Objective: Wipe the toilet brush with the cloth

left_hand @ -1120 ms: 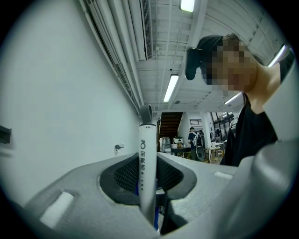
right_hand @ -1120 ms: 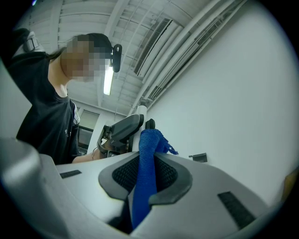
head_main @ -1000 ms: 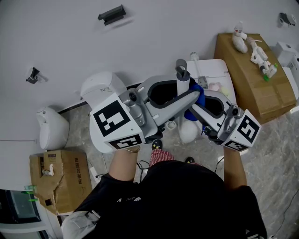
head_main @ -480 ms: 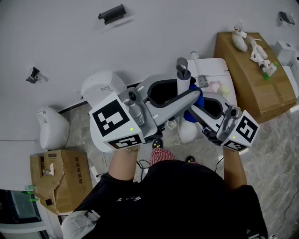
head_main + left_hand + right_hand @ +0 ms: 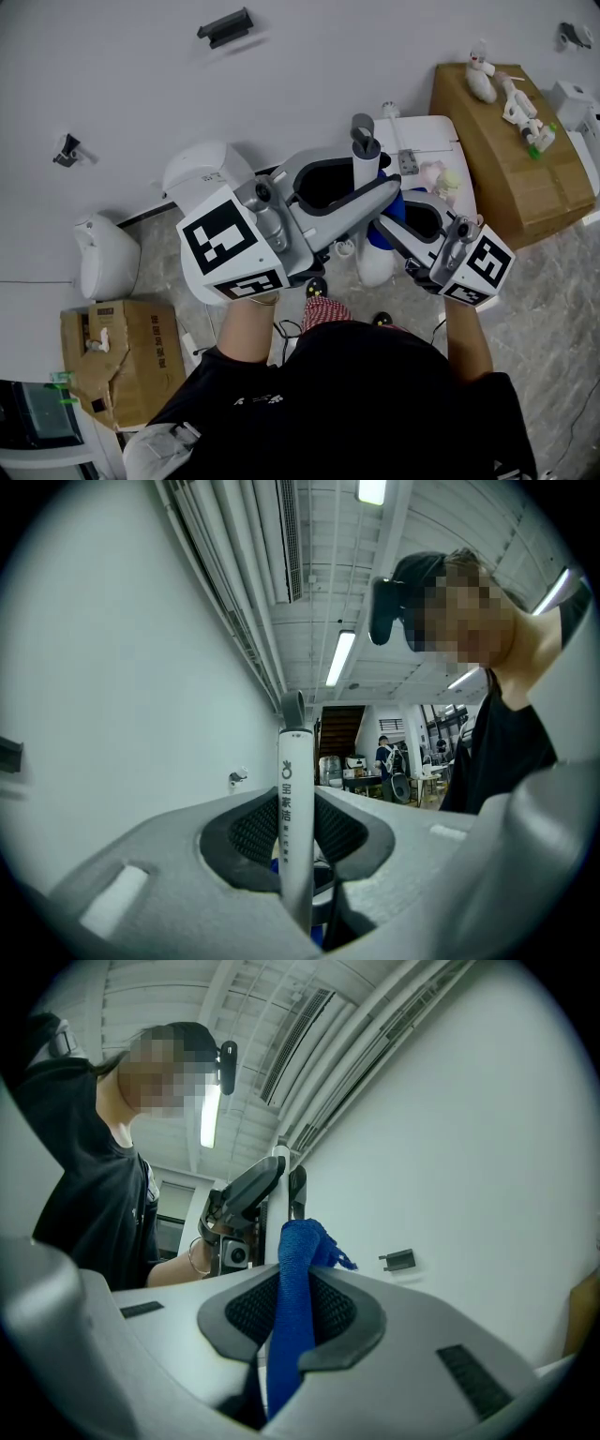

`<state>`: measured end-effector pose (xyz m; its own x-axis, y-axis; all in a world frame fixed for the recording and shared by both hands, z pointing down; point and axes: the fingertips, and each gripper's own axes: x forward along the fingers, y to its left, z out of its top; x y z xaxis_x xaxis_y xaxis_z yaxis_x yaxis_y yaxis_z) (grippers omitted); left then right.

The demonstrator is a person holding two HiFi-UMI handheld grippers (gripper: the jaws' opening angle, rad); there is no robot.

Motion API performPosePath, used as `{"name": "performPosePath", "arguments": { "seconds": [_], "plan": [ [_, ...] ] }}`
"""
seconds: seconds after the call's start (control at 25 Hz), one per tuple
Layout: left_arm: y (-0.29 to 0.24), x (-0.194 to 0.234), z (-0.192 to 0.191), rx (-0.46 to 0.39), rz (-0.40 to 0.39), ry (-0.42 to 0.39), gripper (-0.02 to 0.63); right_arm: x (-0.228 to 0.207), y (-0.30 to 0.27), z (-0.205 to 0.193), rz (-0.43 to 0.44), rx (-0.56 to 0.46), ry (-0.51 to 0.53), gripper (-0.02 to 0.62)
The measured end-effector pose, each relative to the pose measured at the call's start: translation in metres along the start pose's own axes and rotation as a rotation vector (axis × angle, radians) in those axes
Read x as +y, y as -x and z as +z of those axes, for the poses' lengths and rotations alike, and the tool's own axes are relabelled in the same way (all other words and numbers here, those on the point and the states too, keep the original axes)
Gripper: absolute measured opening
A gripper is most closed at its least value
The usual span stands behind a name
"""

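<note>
Here, at the far left of the head view, a white rounded fixture (image 5: 101, 255) sits at the foot of the wall (image 5: 141, 75). An open cardboard box (image 5: 120, 349) lies on the floor nearer the person, and a white cistern-like body (image 5: 202, 169) stands against the wall beside them. Just in front of it the left gripper (image 5: 361, 195) reaches toward the right, and its marker cube (image 5: 225, 246) hides the floor beneath. Its fingers (image 5: 141, 892) pinch the toilet brush (image 5: 366, 159) by the white handle. The handle stands upright between the pads, with a grey cap on top and printed characters down its side. Just right of the handle and a little lower is the blue cloth (image 5: 390, 208). The right gripper (image 5: 388, 225) comes in from the lower right, and its fingers (image 5: 450, 1354) pinch the cloth, a bunched strip rising out between the pads. Whether the cloth touches the handle cannot be told, since the left gripper's fingers cross in front. Under both grippers a white rounded object (image 5: 378, 267) stands on the floor. Behind them is a white desk (image 5: 431, 131) with small pale items (image 5: 439, 178). At the far right a long cardboard box (image 5: 506, 164) carries white objects (image 5: 518, 114).
</note>
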<state>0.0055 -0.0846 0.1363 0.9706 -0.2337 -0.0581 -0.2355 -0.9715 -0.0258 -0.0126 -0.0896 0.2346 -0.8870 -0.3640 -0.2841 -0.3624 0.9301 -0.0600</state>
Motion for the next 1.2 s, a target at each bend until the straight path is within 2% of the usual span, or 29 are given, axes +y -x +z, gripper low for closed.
{"name": "performPosePath", "arguments": {
  "seconds": [1.2],
  "plan": [
    [-0.001,-0.004,0.008,-0.011,-0.001,-0.029,0.091,-0.002,0.009,-0.049,-0.014,0.042,-0.114,0.063]
  ]
}}
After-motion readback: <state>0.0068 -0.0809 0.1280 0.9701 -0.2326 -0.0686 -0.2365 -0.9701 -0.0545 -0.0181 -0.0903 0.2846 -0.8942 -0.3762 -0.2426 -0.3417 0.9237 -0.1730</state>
